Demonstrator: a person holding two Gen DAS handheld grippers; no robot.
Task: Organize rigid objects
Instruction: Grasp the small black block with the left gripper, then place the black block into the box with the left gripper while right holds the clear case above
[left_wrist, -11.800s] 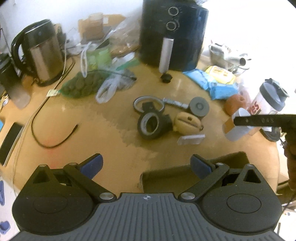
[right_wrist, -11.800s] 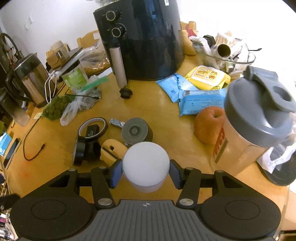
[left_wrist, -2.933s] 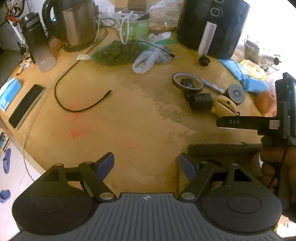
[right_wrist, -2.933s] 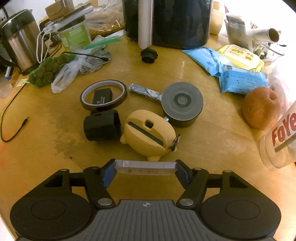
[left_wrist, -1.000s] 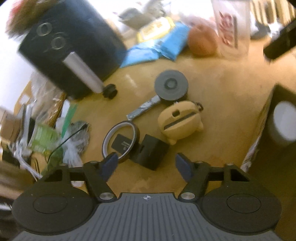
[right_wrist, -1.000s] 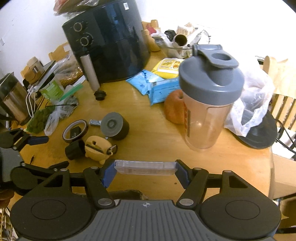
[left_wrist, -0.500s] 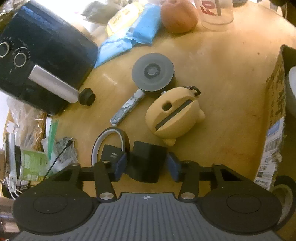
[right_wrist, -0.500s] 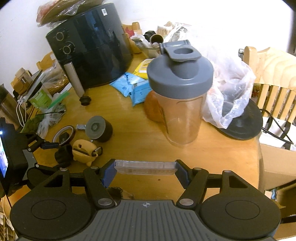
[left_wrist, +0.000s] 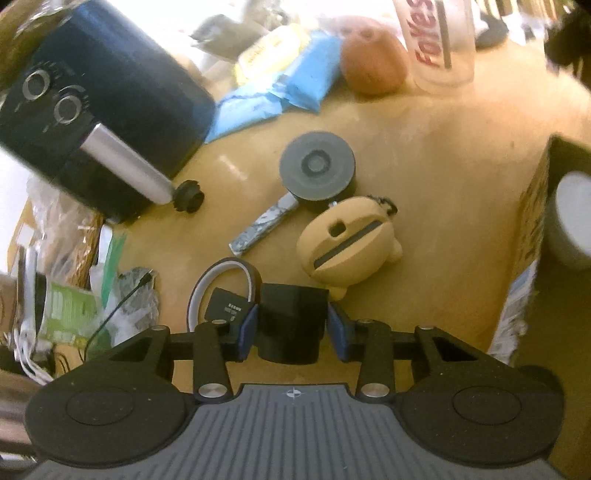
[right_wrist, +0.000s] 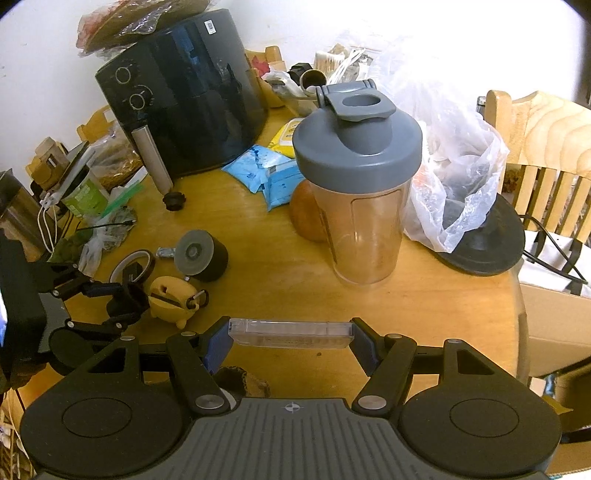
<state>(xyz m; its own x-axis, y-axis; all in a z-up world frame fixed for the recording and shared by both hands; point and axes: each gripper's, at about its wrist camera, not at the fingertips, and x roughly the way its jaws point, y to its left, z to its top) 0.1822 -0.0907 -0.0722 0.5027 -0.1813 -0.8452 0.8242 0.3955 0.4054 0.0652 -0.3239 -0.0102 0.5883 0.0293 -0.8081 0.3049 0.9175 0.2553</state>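
Note:
My left gripper (left_wrist: 293, 329) is shut on a black roll of tape (left_wrist: 291, 319), which shows in the right wrist view (right_wrist: 127, 301) too. Beside it lie a thin tape ring (left_wrist: 223, 288) with a small black block inside, a tan pig-shaped case (left_wrist: 349, 247), a grey round puck (left_wrist: 317, 168) and a foil strip (left_wrist: 264, 225). A cardboard box (left_wrist: 532, 236) at the right holds a white jar (left_wrist: 574, 218). My right gripper (right_wrist: 290, 338) is shut on a clear flat plastic case (right_wrist: 291, 334), held above the table near its front edge.
A black air fryer (right_wrist: 184, 110) stands at the back. A shaker bottle (right_wrist: 362, 184), an orange fruit (left_wrist: 375, 62), blue wipe packs (left_wrist: 280, 88), a plastic bag (right_wrist: 454, 177) and a wooden chair (right_wrist: 543, 147) are on the right. Bags and cables (left_wrist: 74, 295) lie on the left.
My left gripper has swung over to the objects, come down and closed on the black tape roll. My right gripper has lifted and drawn back with the clear case in it.

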